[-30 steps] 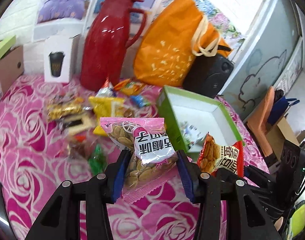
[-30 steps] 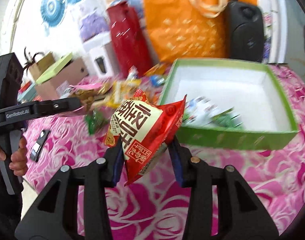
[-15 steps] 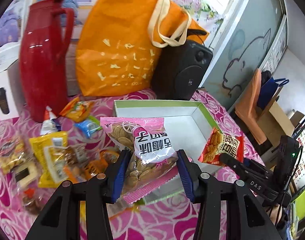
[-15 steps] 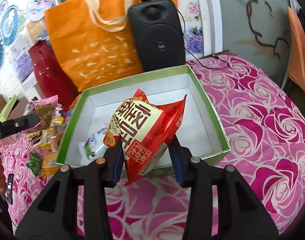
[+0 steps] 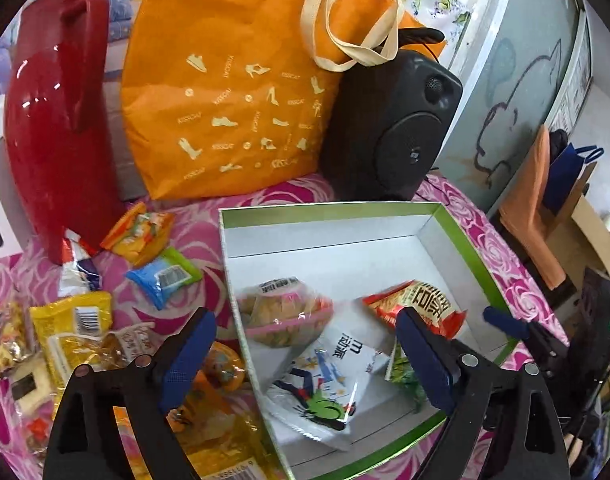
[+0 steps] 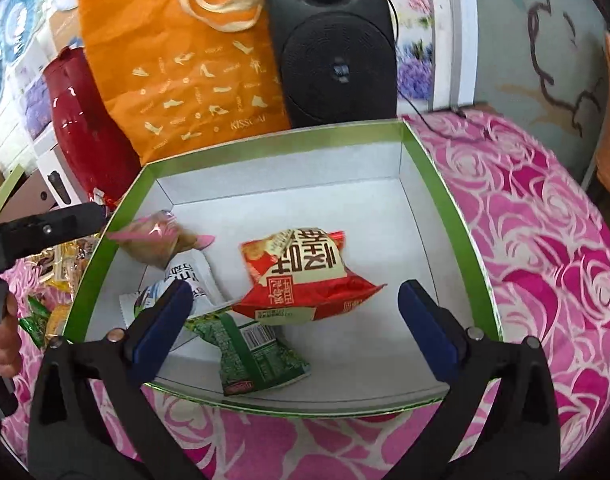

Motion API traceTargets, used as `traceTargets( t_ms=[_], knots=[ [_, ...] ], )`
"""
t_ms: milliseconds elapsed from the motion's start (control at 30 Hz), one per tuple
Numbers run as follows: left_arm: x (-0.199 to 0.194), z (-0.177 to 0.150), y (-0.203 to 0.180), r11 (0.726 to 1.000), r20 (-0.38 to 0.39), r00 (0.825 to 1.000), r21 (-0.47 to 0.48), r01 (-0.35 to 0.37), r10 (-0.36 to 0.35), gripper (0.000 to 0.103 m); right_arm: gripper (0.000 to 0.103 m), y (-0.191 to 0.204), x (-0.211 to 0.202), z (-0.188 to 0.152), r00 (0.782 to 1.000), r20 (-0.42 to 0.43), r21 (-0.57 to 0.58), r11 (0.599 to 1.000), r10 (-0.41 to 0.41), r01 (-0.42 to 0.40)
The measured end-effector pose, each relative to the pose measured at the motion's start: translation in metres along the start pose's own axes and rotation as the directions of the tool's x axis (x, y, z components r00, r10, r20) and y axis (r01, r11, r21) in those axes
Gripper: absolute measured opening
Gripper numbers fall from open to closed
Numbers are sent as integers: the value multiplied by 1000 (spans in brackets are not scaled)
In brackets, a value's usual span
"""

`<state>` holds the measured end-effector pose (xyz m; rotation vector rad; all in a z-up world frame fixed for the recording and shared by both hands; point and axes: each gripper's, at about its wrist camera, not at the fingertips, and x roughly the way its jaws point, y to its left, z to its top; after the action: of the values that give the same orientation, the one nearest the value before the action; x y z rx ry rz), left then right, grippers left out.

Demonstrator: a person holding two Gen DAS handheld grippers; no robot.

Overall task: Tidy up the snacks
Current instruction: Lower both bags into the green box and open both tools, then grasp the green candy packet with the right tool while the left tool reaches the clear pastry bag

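Pink rose-print tablecloth under green-rimmed white box. Inside box: red snack bag with large Chinese characters, pink-edged clear packet of nuts, white packet with cartoon print, dark green packet with barcode. My left gripper spread wide, holding nothing; my right gripper spread wide above box, holding nothing. Loose snacks left of box. Orange tote behind reads "KISSCAT"; black speaker beside it, red jug left.
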<state>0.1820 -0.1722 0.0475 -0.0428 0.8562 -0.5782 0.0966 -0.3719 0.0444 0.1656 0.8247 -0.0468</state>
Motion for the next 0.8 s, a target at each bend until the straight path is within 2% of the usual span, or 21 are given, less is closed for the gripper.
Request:
traceTargets(
  t_ms=[267,467,633,800],
  knots=[
    [-19,-9,10,999,-10,1000,-22,-28,28,93,102,15,-9,-1,1000,-26,0,1000,17,-17],
    [-64,-33,35,990,-4,996,-112,-85,85,93,102,49,-39,-2,996,17,-67,994,84,-83],
    [-102,-75,77,962,-18,979,-188,-201,201,93,102,91,-51,-16,983,-12,-126,975,184,-184],
    [-122,-117,126,925,-65,967,-282,-254,246,93,102,137,-46,-42,957,-108,-185,941,269,-285]
  ],
)
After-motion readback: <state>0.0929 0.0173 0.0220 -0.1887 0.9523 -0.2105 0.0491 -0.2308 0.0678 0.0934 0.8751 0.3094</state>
